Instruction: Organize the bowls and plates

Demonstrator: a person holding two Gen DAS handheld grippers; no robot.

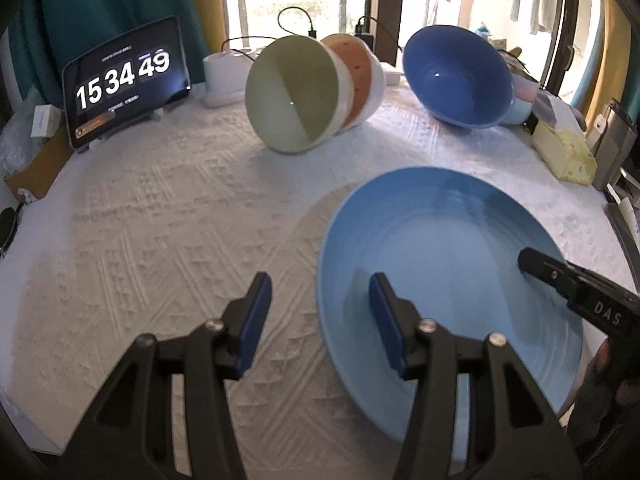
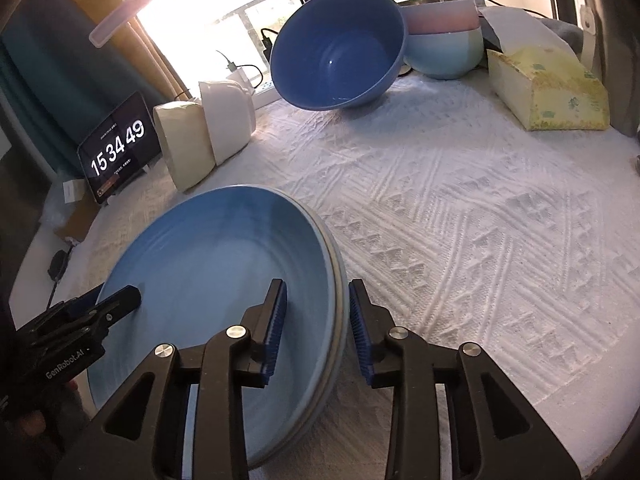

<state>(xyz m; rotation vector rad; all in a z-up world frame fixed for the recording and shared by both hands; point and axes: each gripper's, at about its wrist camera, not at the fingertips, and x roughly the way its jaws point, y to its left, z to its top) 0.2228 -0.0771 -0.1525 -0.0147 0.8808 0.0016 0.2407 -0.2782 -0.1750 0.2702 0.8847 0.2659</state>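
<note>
2 grippers, jaws apart | glossy round blue plates point(image 2: 208, 280) | embossed white cloth point(image 2: 460, 240)

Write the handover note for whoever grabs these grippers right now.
Left gripper: open, straddling the near-left rim of the light blue plate, not pinching.
Right gripper: open, the plate stack's right rim between its pads.
Done: plates stacked on the white tablecloth.
Left: dark blue bowl and cream bowl lie tipped at the back, unsorted.
</note>
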